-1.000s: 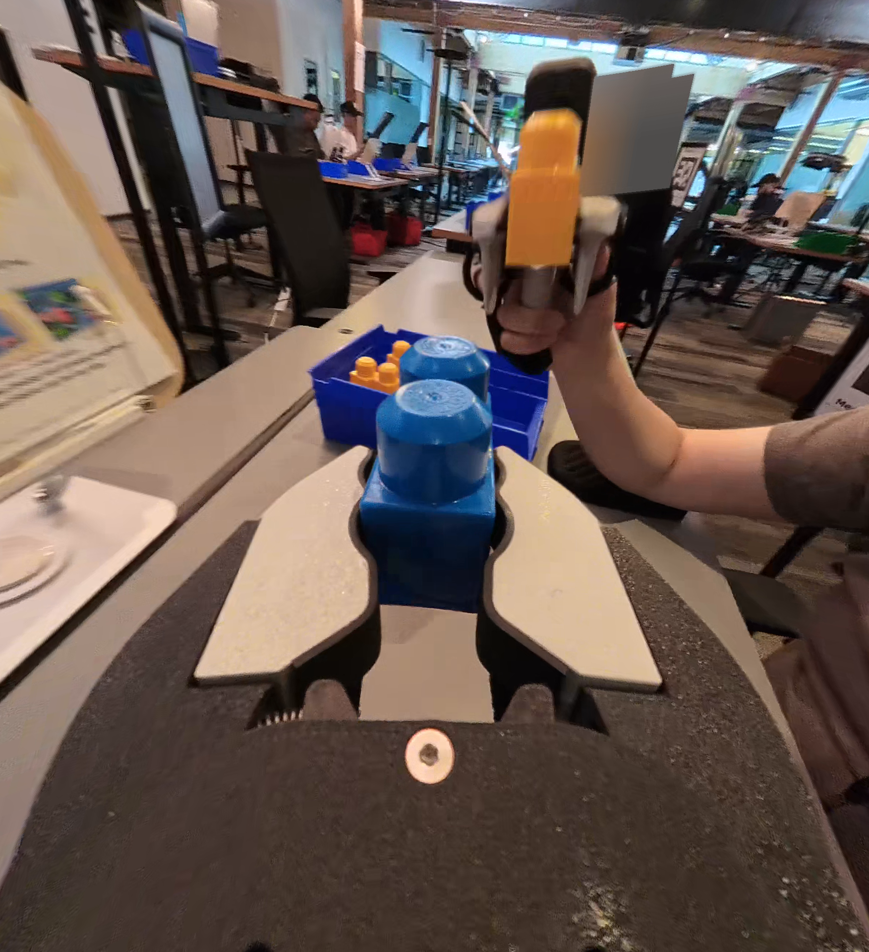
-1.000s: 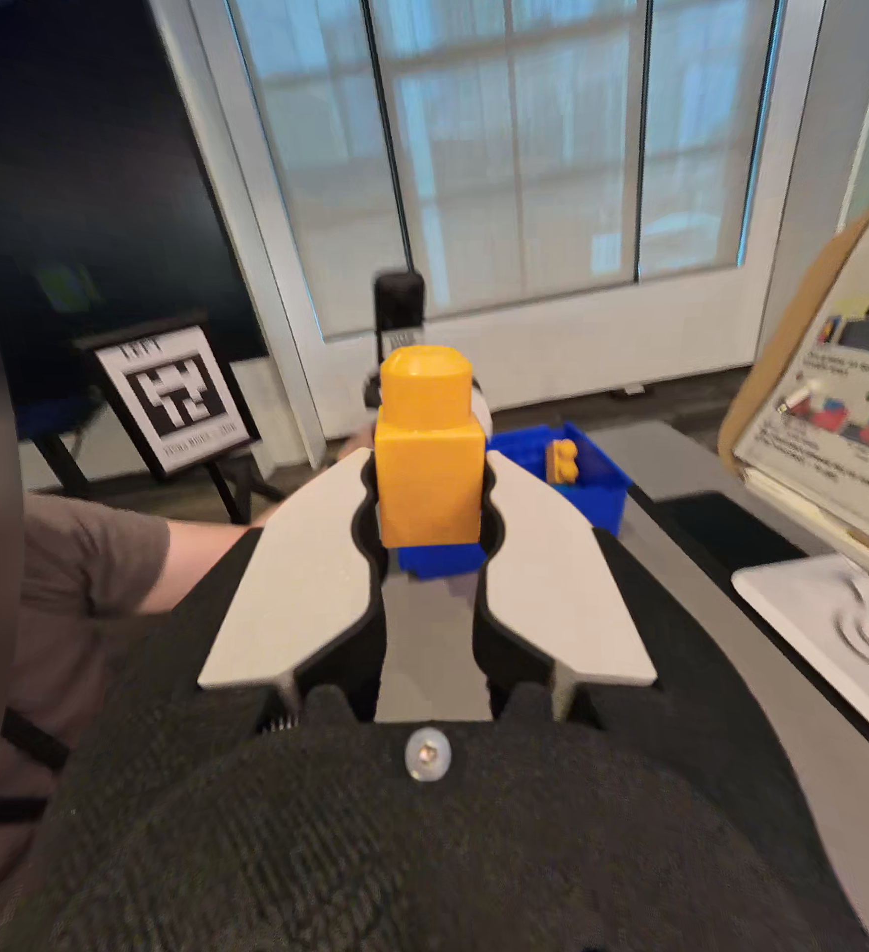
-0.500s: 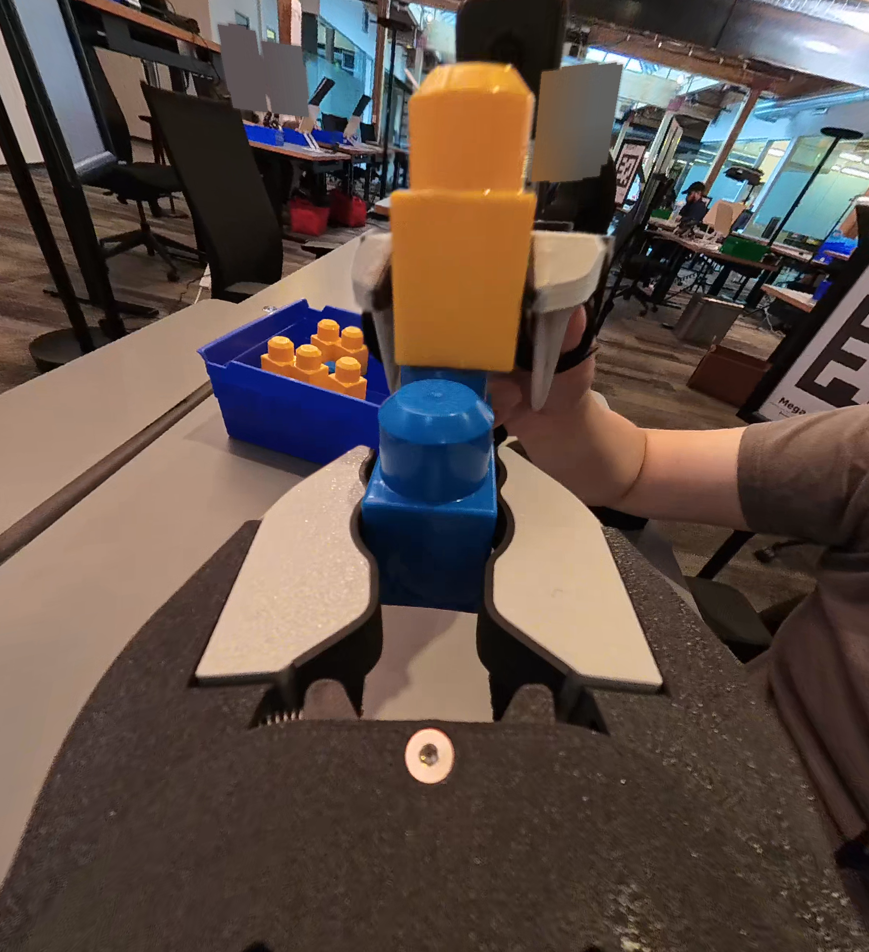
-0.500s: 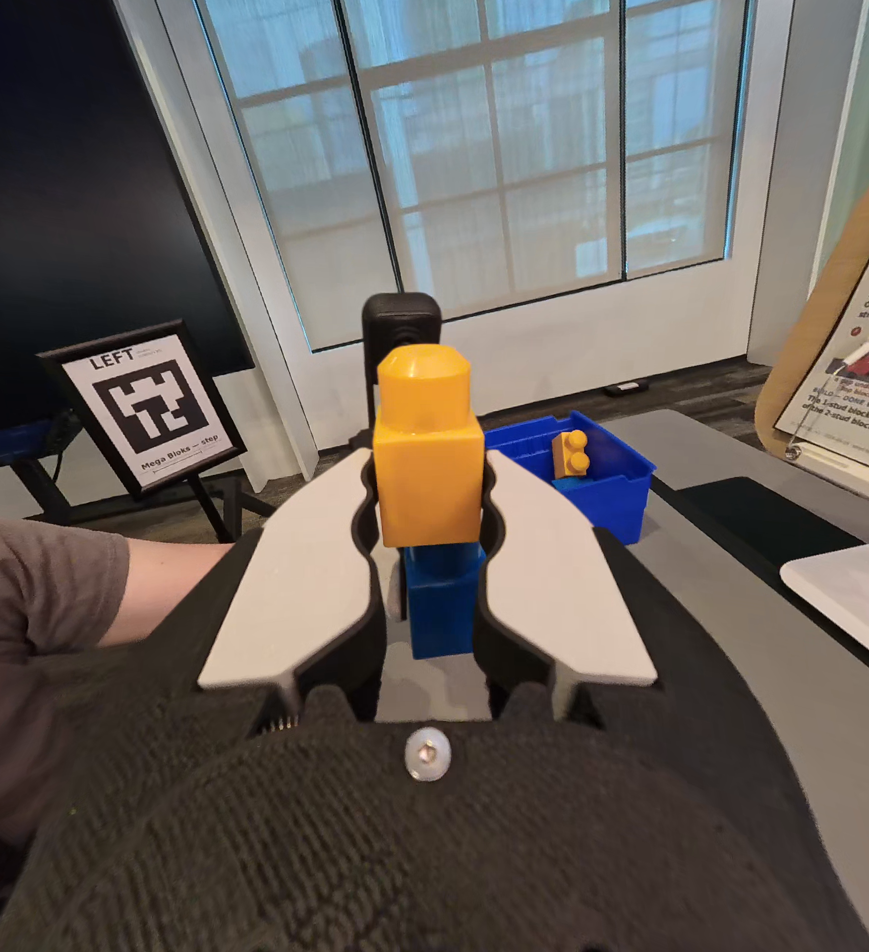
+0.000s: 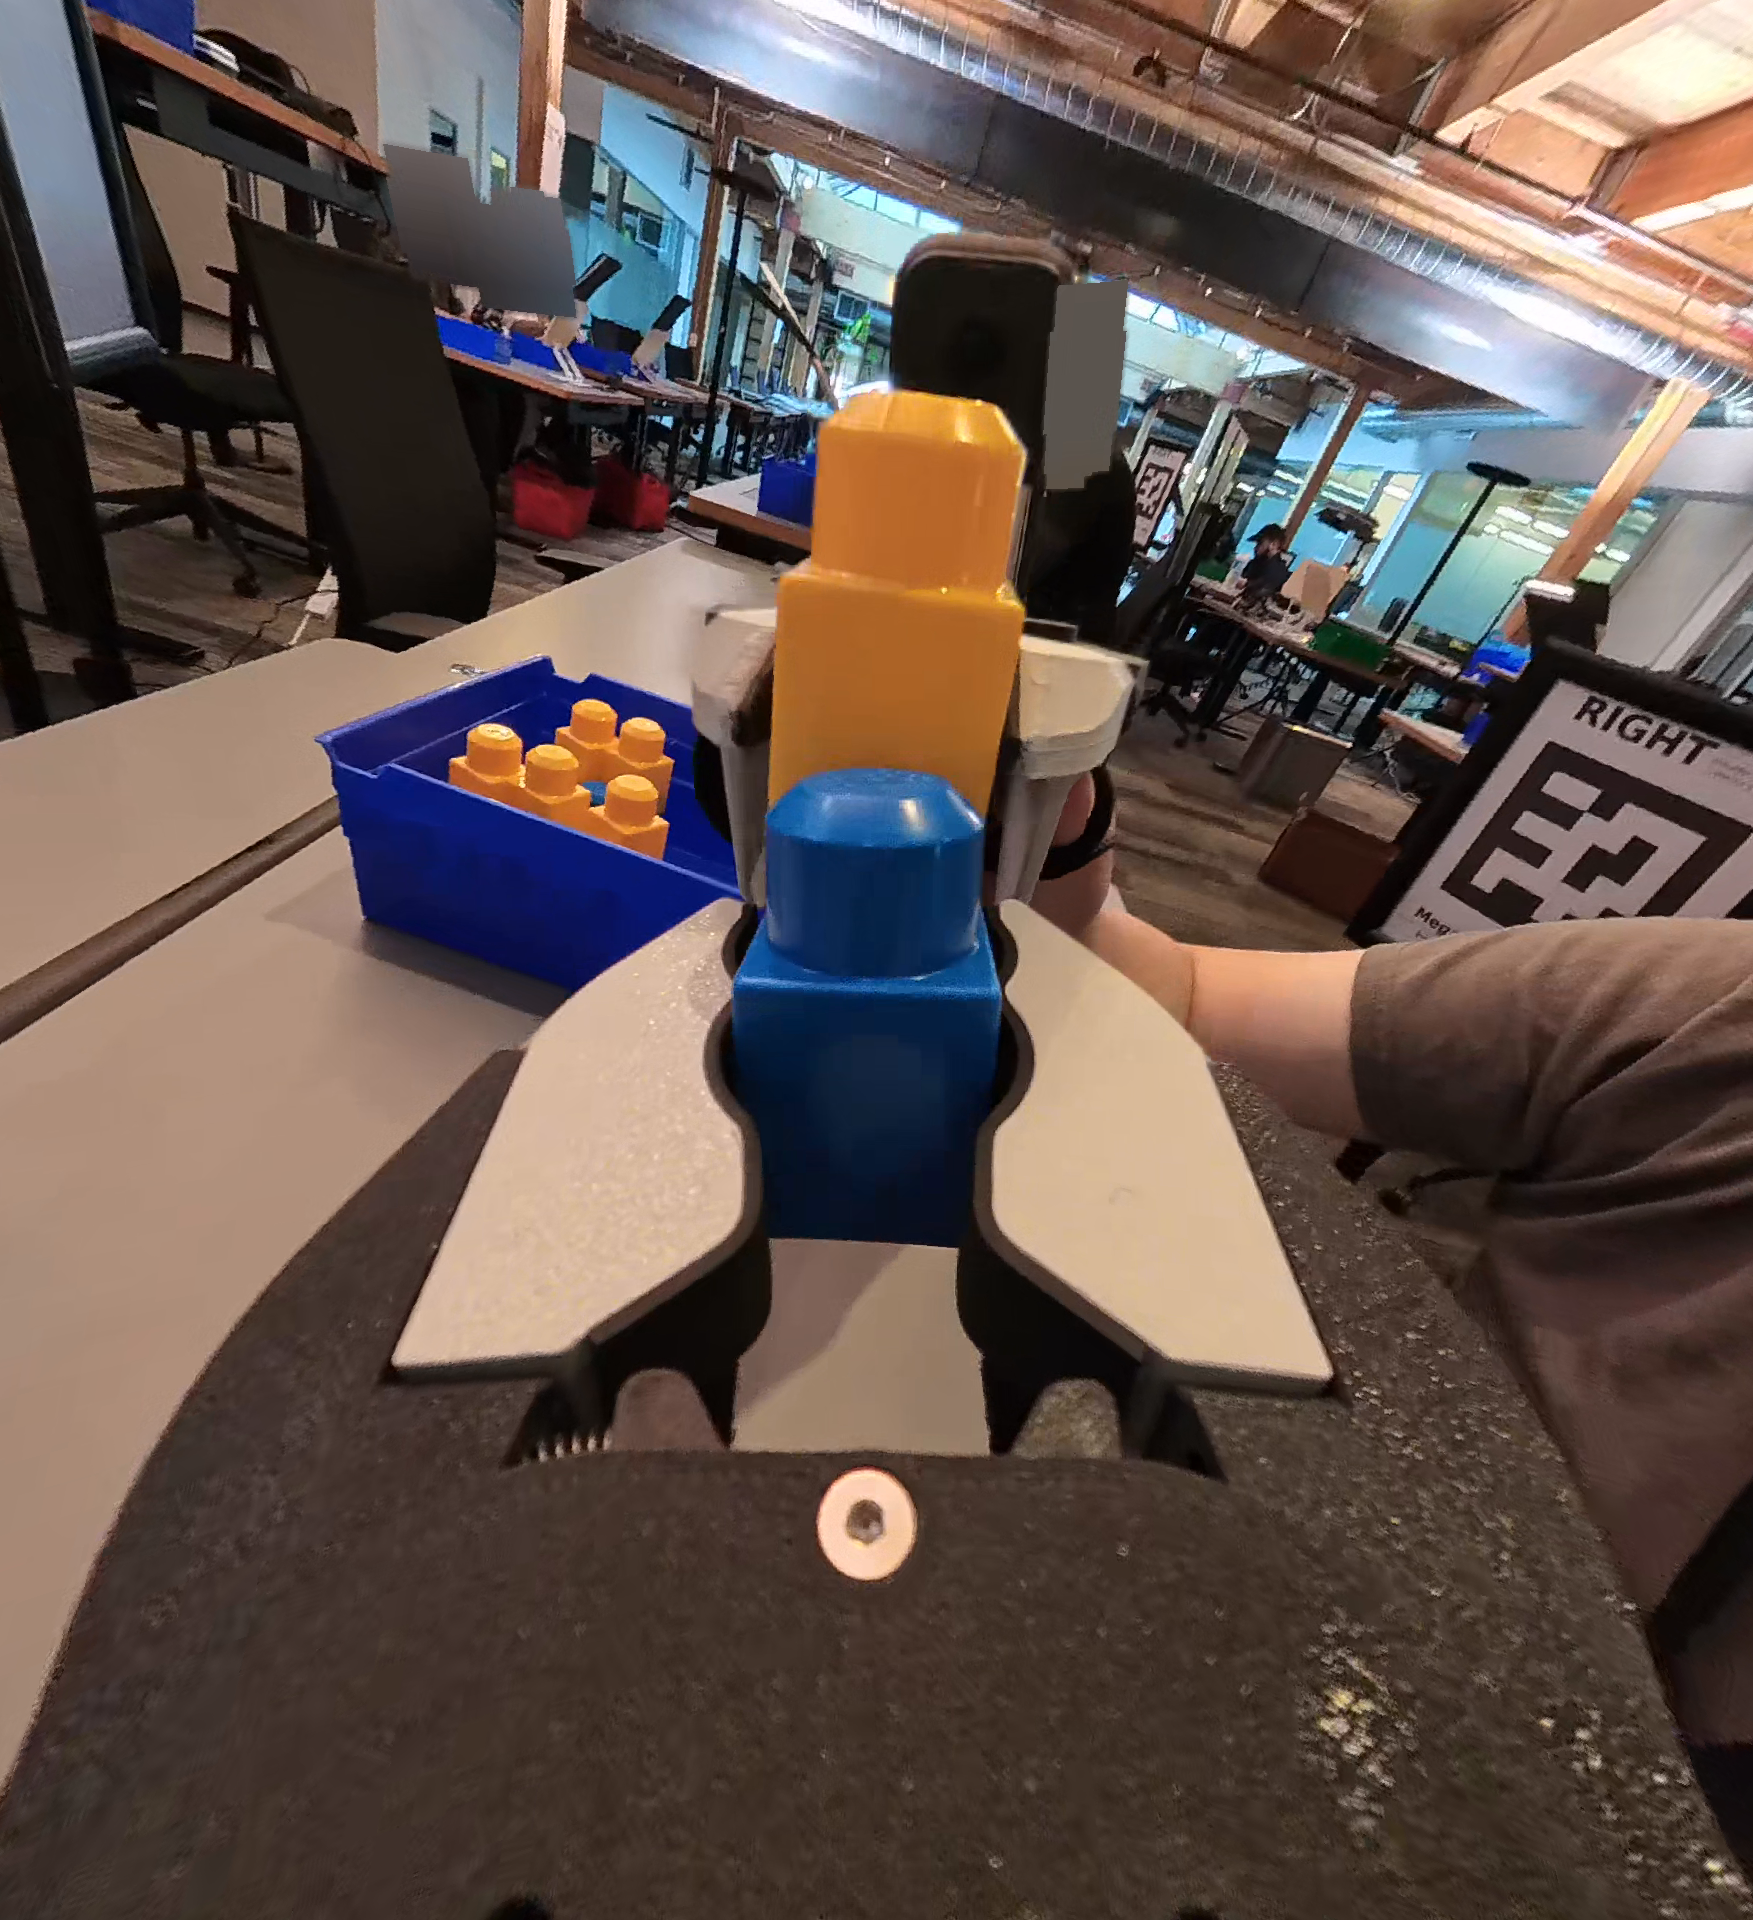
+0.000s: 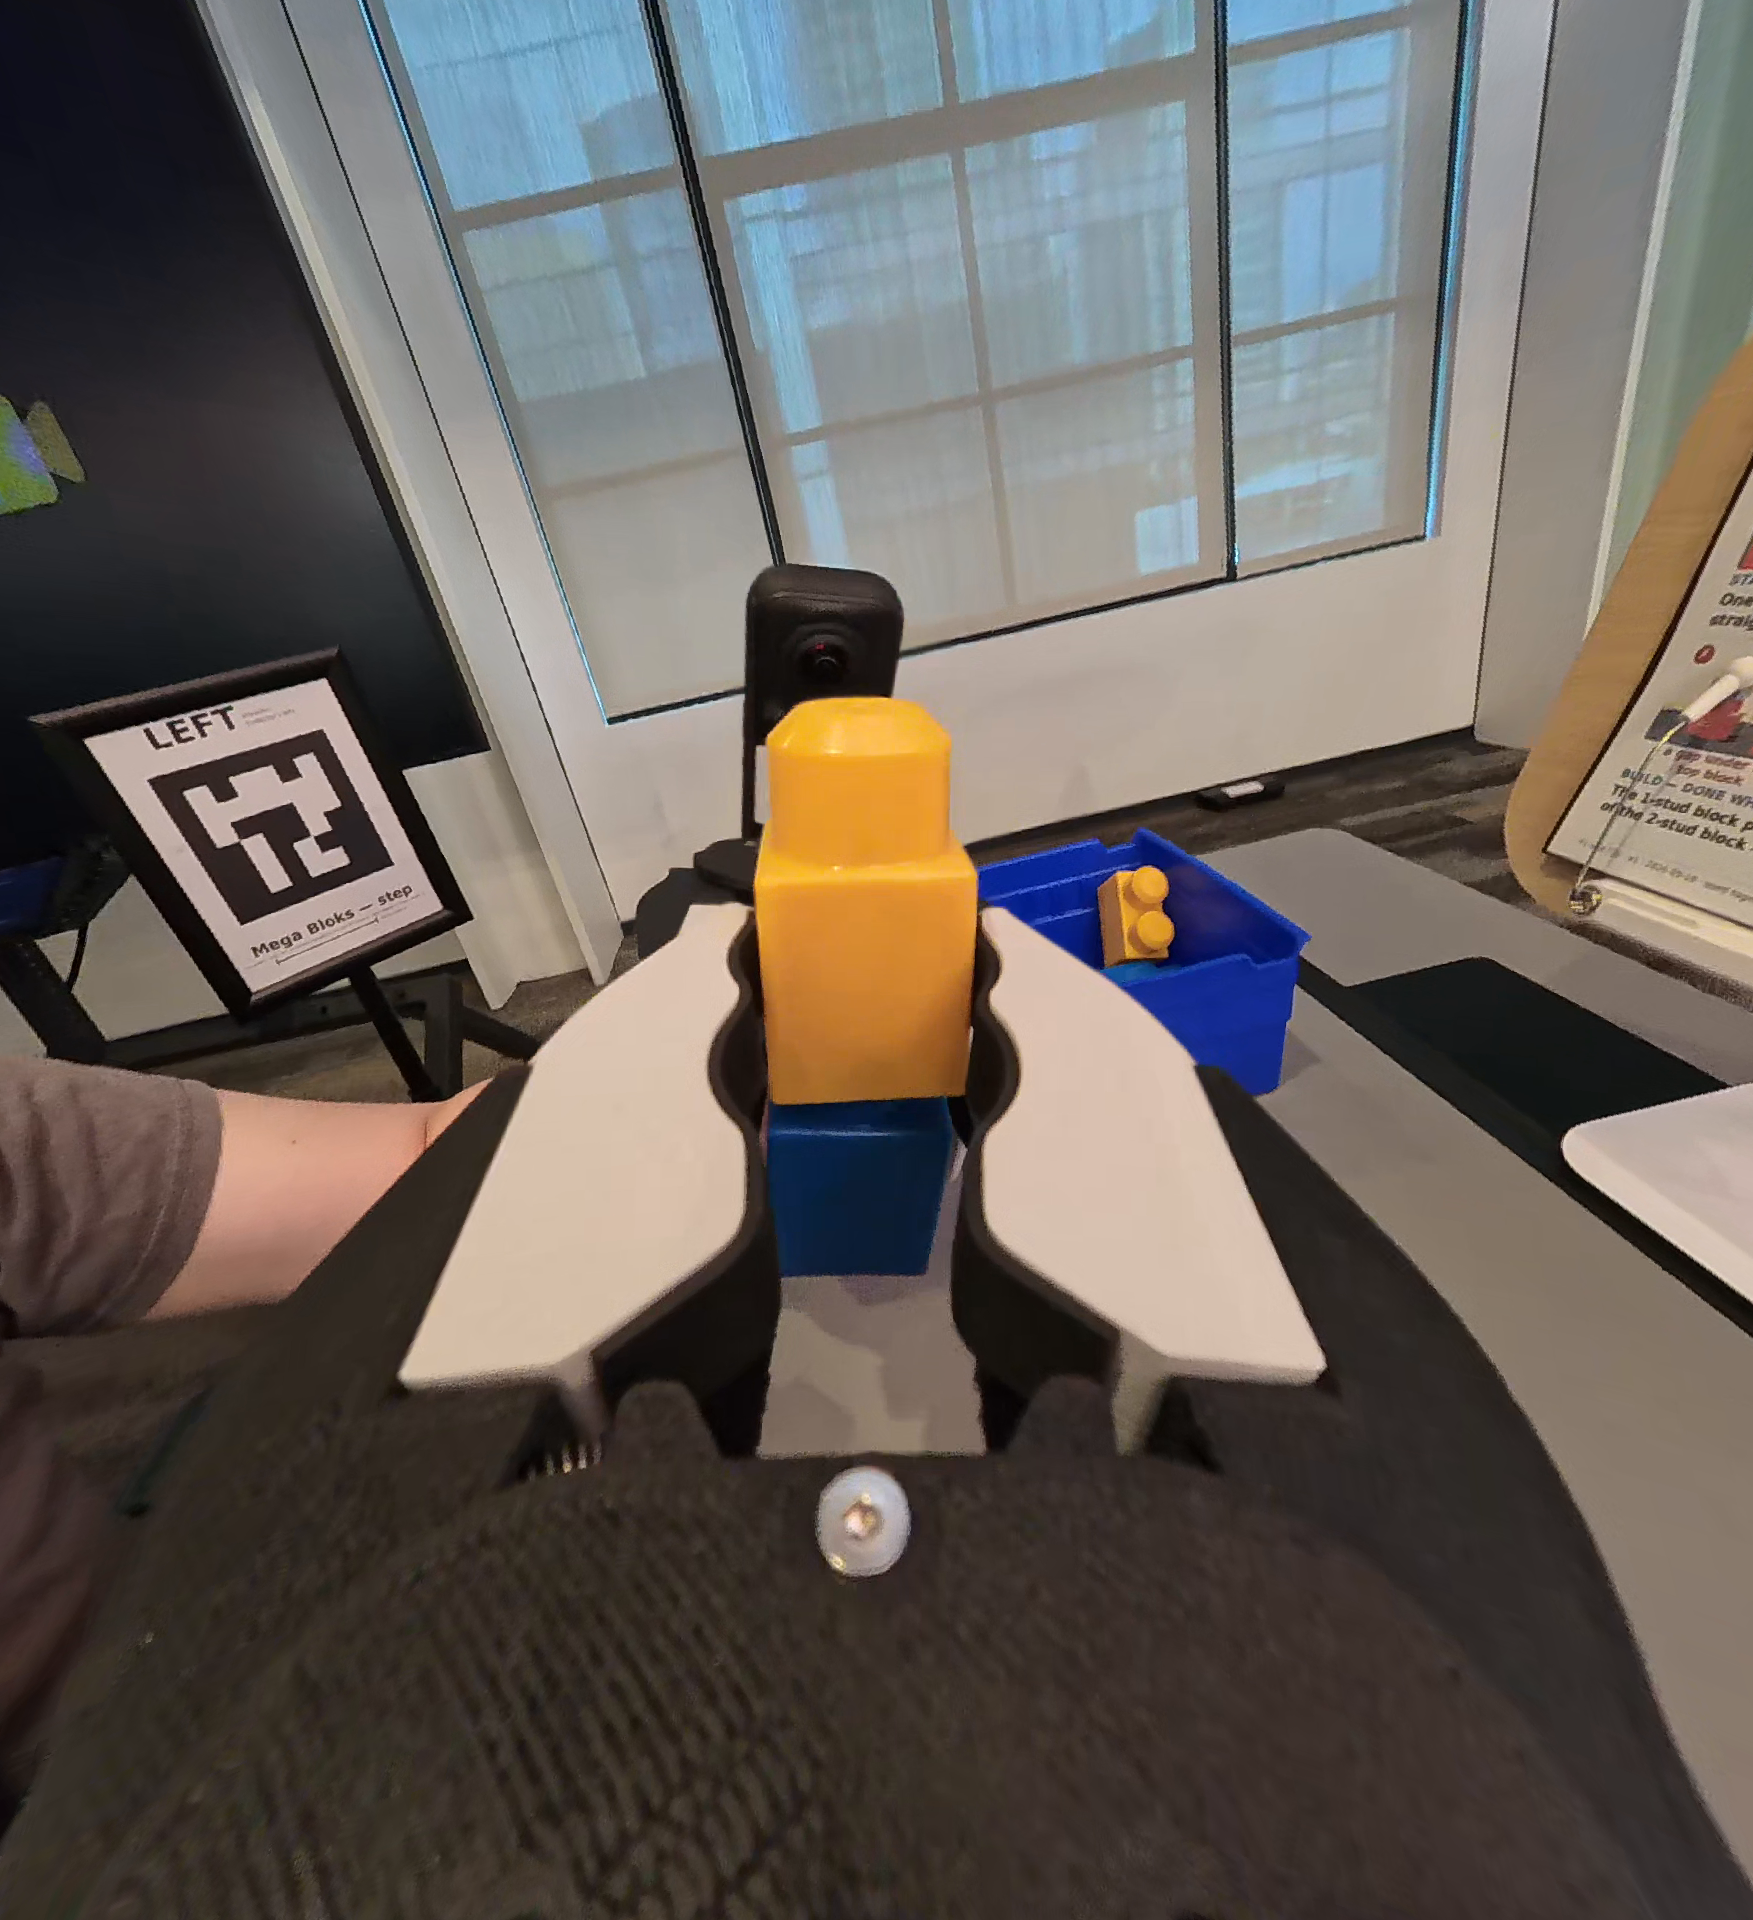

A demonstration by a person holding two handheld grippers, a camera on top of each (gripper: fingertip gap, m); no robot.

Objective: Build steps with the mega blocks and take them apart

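Observation:
My left gripper (image 5: pixel 867 914) is shut on a blue two-stud block (image 5: pixel 867 1091) held above the grey table (image 5: pixel 176 1091). My right gripper (image 5: pixel 898 717) faces it, shut on a yellow one-stud block (image 5: pixel 898 675). The yellow block sits over the blue block's far stud; the near blue stud is bare. In the right wrist view my right gripper (image 6: pixel 861 925) holds the yellow block (image 6: pixel 861 966) directly on top of the blue block (image 6: pixel 856 1195). Most of the left gripper is hidden behind the blocks there.
A blue bin (image 5: pixel 498 883) holding orange blocks (image 5: pixel 571 774) stands on the table; it also shows in the right wrist view (image 6: pixel 1215 997). An instruction board (image 6: pixel 1734 727) and a white tray (image 6: pixel 1724 1174) lie at the right. Marker signs (image 5: pixel 1599 821) stand off the table. Some 4 centimeters of space lies between my two pairs of fingers.
My right gripper has brought the yellow block closer and down, from high behind the blue block to resting on its far stud. Both grippers have kept their hold.

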